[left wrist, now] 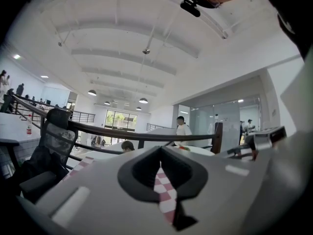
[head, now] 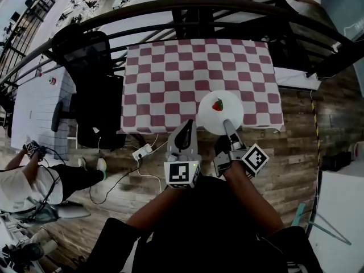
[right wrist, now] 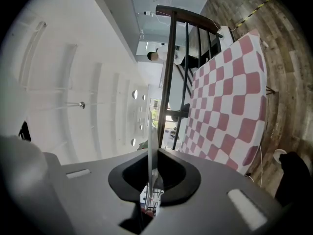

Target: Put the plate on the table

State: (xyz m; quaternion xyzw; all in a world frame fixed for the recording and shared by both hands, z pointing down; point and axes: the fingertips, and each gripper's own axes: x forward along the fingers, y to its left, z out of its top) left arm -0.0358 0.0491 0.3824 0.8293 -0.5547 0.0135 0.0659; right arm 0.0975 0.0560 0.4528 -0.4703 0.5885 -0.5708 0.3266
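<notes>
Both tongs are closed: left gripper [head: 183, 131], at 6 o'clock of the checkered table [head: 170, 78], clenched on nothing; right gripper [head: 227, 123] grasping the 6 o'clock rim of the white plate [head: 213, 118], which carries a strawberry [head: 218, 104] at the table's 5 o'clock edge.

The table [head: 170, 61] wears a pink-and-white checked cloth [head: 227, 73] and stands on a plank floor [head: 296, 152].

Grey left gripper [head: 187, 127] and right gripper [head: 228, 124], long pointed fingers [head: 231, 131], white cubes [head: 182, 174] with black square markers, black clothes [head: 216, 226]
</notes>
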